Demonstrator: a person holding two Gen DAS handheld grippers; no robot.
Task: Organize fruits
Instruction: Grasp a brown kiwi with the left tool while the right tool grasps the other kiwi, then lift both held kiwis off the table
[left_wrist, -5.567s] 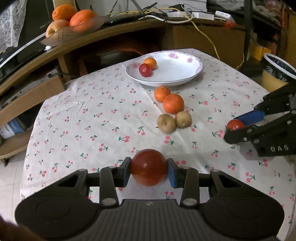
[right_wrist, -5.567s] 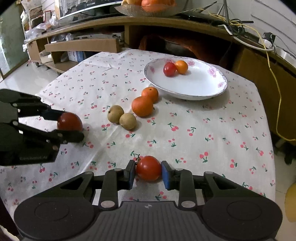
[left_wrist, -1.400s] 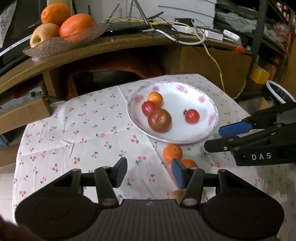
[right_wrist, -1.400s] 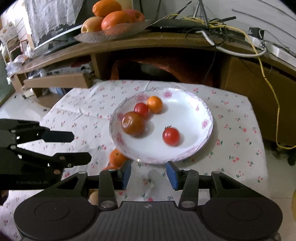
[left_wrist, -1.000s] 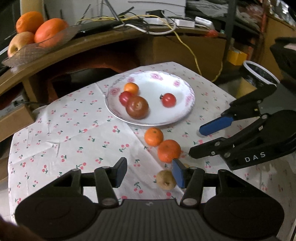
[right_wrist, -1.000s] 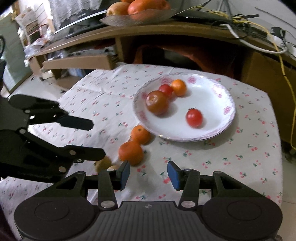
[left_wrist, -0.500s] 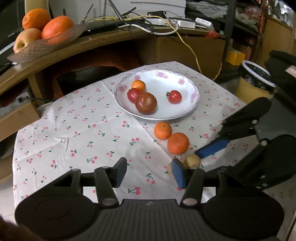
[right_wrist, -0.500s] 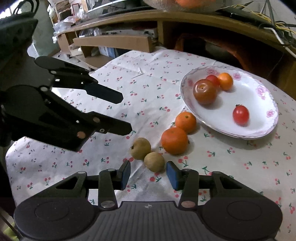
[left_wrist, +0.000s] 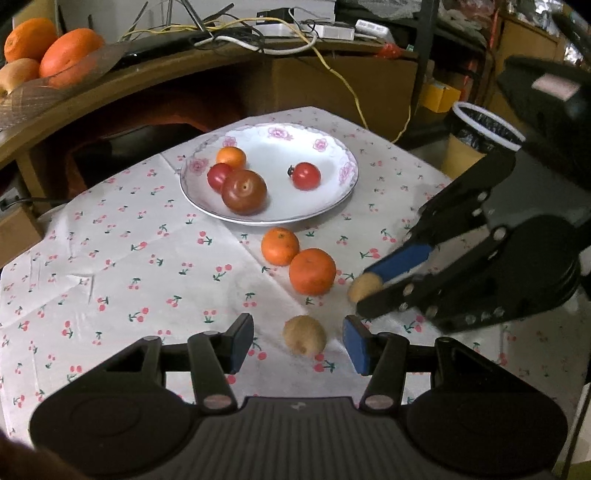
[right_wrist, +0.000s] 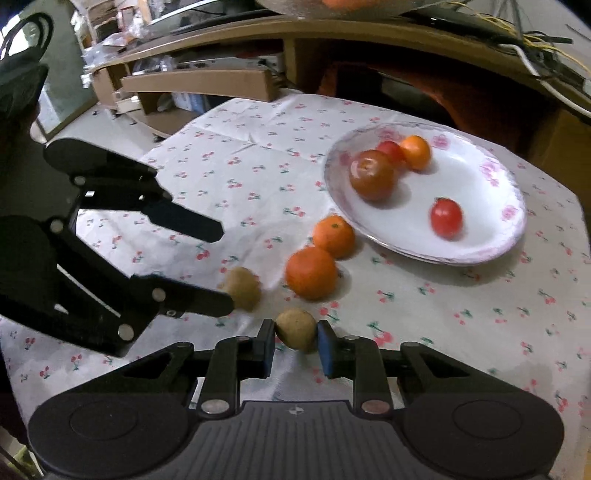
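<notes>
One kiwi (left_wrist: 304, 335) is set between the left fingers (left_wrist: 242, 341), on the worktop (left_wrist: 110, 266). Another kiwi (right_wrist: 296, 329) is flanked by the right fingers (right_wrist: 267, 345). Two oranges (left_wrist: 312, 271) are found just beyond, and the plate (left_wrist: 343, 184) is placed farther ahead, with four fruits in it.

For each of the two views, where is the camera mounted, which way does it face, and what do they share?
Left wrist: sits on the left gripper, looks forward past a kiwi toward the plate; the right gripper enters from the right.
Right wrist: sits on the right gripper, whose pads flank another kiwi; the left gripper enters from the left.
Shared: plate, both kiwis, two oranges.
</notes>
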